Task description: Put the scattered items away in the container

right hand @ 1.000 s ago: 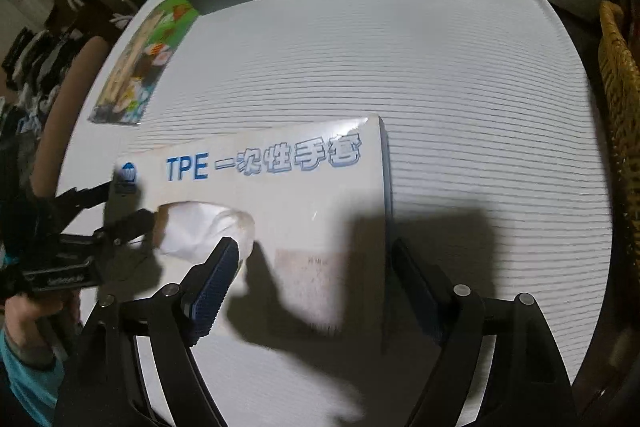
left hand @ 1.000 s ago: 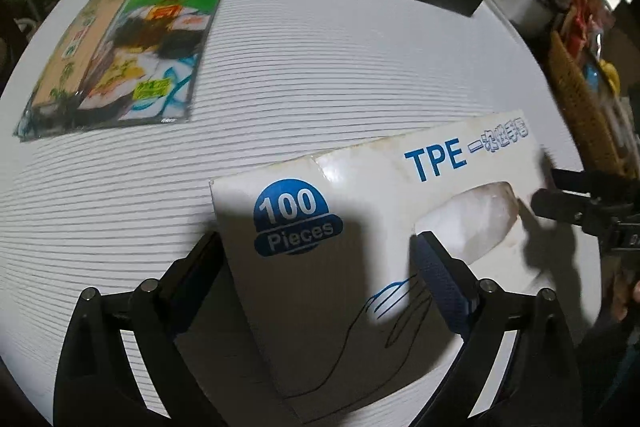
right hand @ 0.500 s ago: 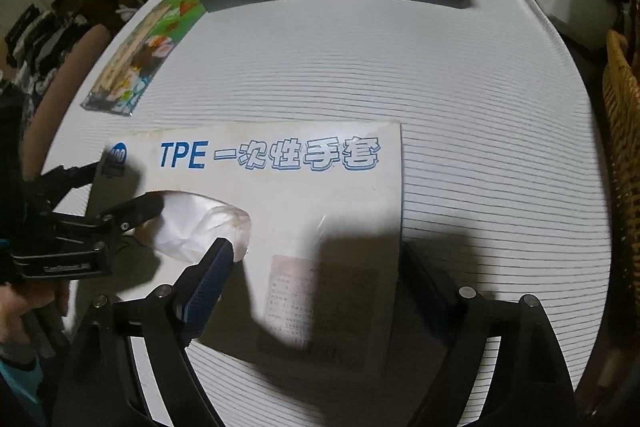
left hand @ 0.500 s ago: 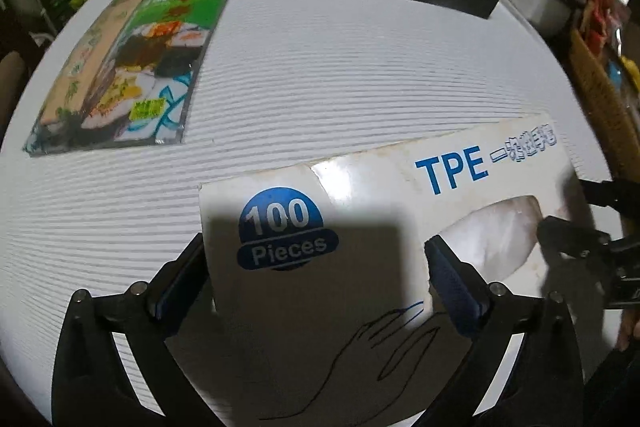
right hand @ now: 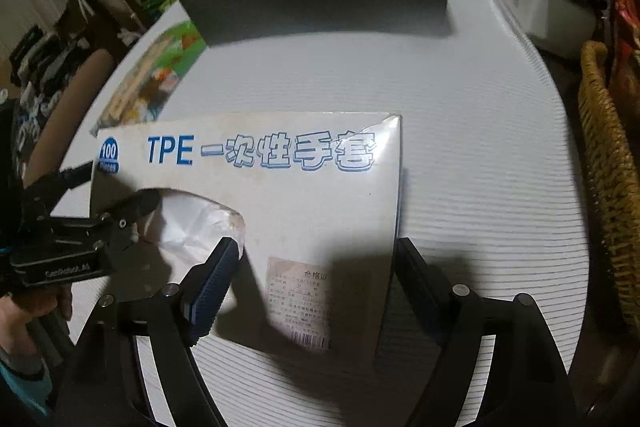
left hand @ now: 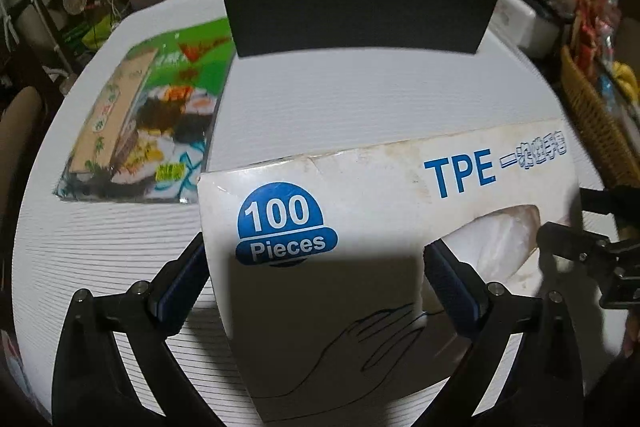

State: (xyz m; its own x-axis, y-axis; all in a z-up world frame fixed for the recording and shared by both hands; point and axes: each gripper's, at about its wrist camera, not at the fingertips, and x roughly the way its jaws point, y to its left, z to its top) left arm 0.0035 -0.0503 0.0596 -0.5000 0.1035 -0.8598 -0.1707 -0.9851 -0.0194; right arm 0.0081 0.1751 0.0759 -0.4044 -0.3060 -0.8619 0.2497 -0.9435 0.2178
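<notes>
The fingers of the left gripper (left hand: pixel 316 275) clamp one end of the white glove box (left hand: pixel 360 247), one pad on its outer edge and one on its top near the dispensing hole. The right gripper (right hand: pixel 316 279) straddles the other end, its fingers closing, the outer one against the box's side. The box sits tilted above the white striped table (left hand: pixel 360 99). A sushi-kit packet (left hand: pixel 148 123) lies near the dark container (left hand: pixel 356 15).

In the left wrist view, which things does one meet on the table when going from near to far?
White cardboard glove box printed "100 Pieces" → flat green plastic sushi packet → black rectangular container.
</notes>
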